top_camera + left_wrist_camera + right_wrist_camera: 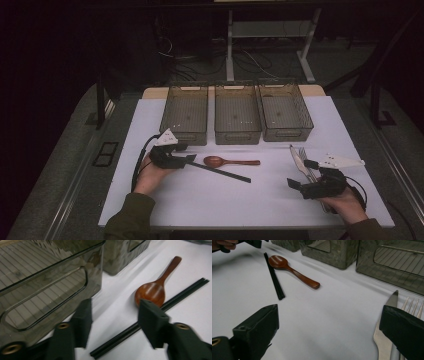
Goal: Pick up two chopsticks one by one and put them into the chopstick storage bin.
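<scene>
My left gripper (192, 159) lies at the near left of the white table, open, its jaws level and pointing right. In the left gripper view the jaws (116, 307) stand apart over the near end of a pair of black chopsticks (175, 298), without touching it. A brown wooden spoon (152, 291) lies just beyond, bowl toward the gripper. My right gripper (300, 174) rests open at the near right; in its own view (329, 315) nothing is between the jaws. A knife (390, 302) and a fork (412, 305) lie by its right jaw.
Three smoky transparent bins (185, 114) (237, 114) (286, 111) stand in a row at the back of the table. The left bin's front wall (50, 277) is close beside my left gripper. Bare white tabletop (220, 200) lies between the hands.
</scene>
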`<action>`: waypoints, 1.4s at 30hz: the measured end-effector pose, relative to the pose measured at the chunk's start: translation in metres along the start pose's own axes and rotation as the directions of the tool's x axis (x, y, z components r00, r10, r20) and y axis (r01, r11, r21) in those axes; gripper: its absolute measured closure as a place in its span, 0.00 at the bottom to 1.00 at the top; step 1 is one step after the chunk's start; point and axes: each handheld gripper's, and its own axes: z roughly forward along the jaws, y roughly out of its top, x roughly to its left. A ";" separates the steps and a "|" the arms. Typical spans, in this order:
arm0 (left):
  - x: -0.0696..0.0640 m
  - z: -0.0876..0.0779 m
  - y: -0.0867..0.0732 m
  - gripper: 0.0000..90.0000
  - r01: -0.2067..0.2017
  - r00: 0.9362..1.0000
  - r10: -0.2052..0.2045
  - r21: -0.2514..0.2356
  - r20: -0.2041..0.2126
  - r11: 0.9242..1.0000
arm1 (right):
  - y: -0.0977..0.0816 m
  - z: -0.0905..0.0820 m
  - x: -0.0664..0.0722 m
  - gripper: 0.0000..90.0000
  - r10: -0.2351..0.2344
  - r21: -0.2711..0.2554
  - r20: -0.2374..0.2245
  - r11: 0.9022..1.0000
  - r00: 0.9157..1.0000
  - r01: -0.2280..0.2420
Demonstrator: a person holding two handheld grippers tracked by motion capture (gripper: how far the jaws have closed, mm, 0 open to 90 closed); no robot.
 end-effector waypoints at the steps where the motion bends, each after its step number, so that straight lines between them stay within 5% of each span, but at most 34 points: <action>1: 0.001 0.001 0.000 0.58 0.004 1.000 -0.004 0.005 -0.004 1.000 | 0.000 0.000 0.000 0.02 0.000 0.001 0.001 1.000 1.000 0.000; 10: 0.013 0.005 -0.007 0.89 0.030 1.000 -0.030 0.085 -0.005 0.996 | 0.000 0.000 0.000 0.02 0.001 0.002 0.000 1.000 1.000 -0.001; 15: 0.013 0.006 -0.008 0.98 0.035 0.999 -0.033 0.110 -0.021 0.993 | 0.000 0.000 0.000 0.02 -0.001 0.002 0.001 1.000 1.000 0.001; 42: 0.014 0.002 -0.012 0.99 0.045 0.999 -0.040 0.200 -0.028 0.979 | 0.000 0.000 0.000 0.02 -0.001 0.001 0.002 1.000 1.000 0.001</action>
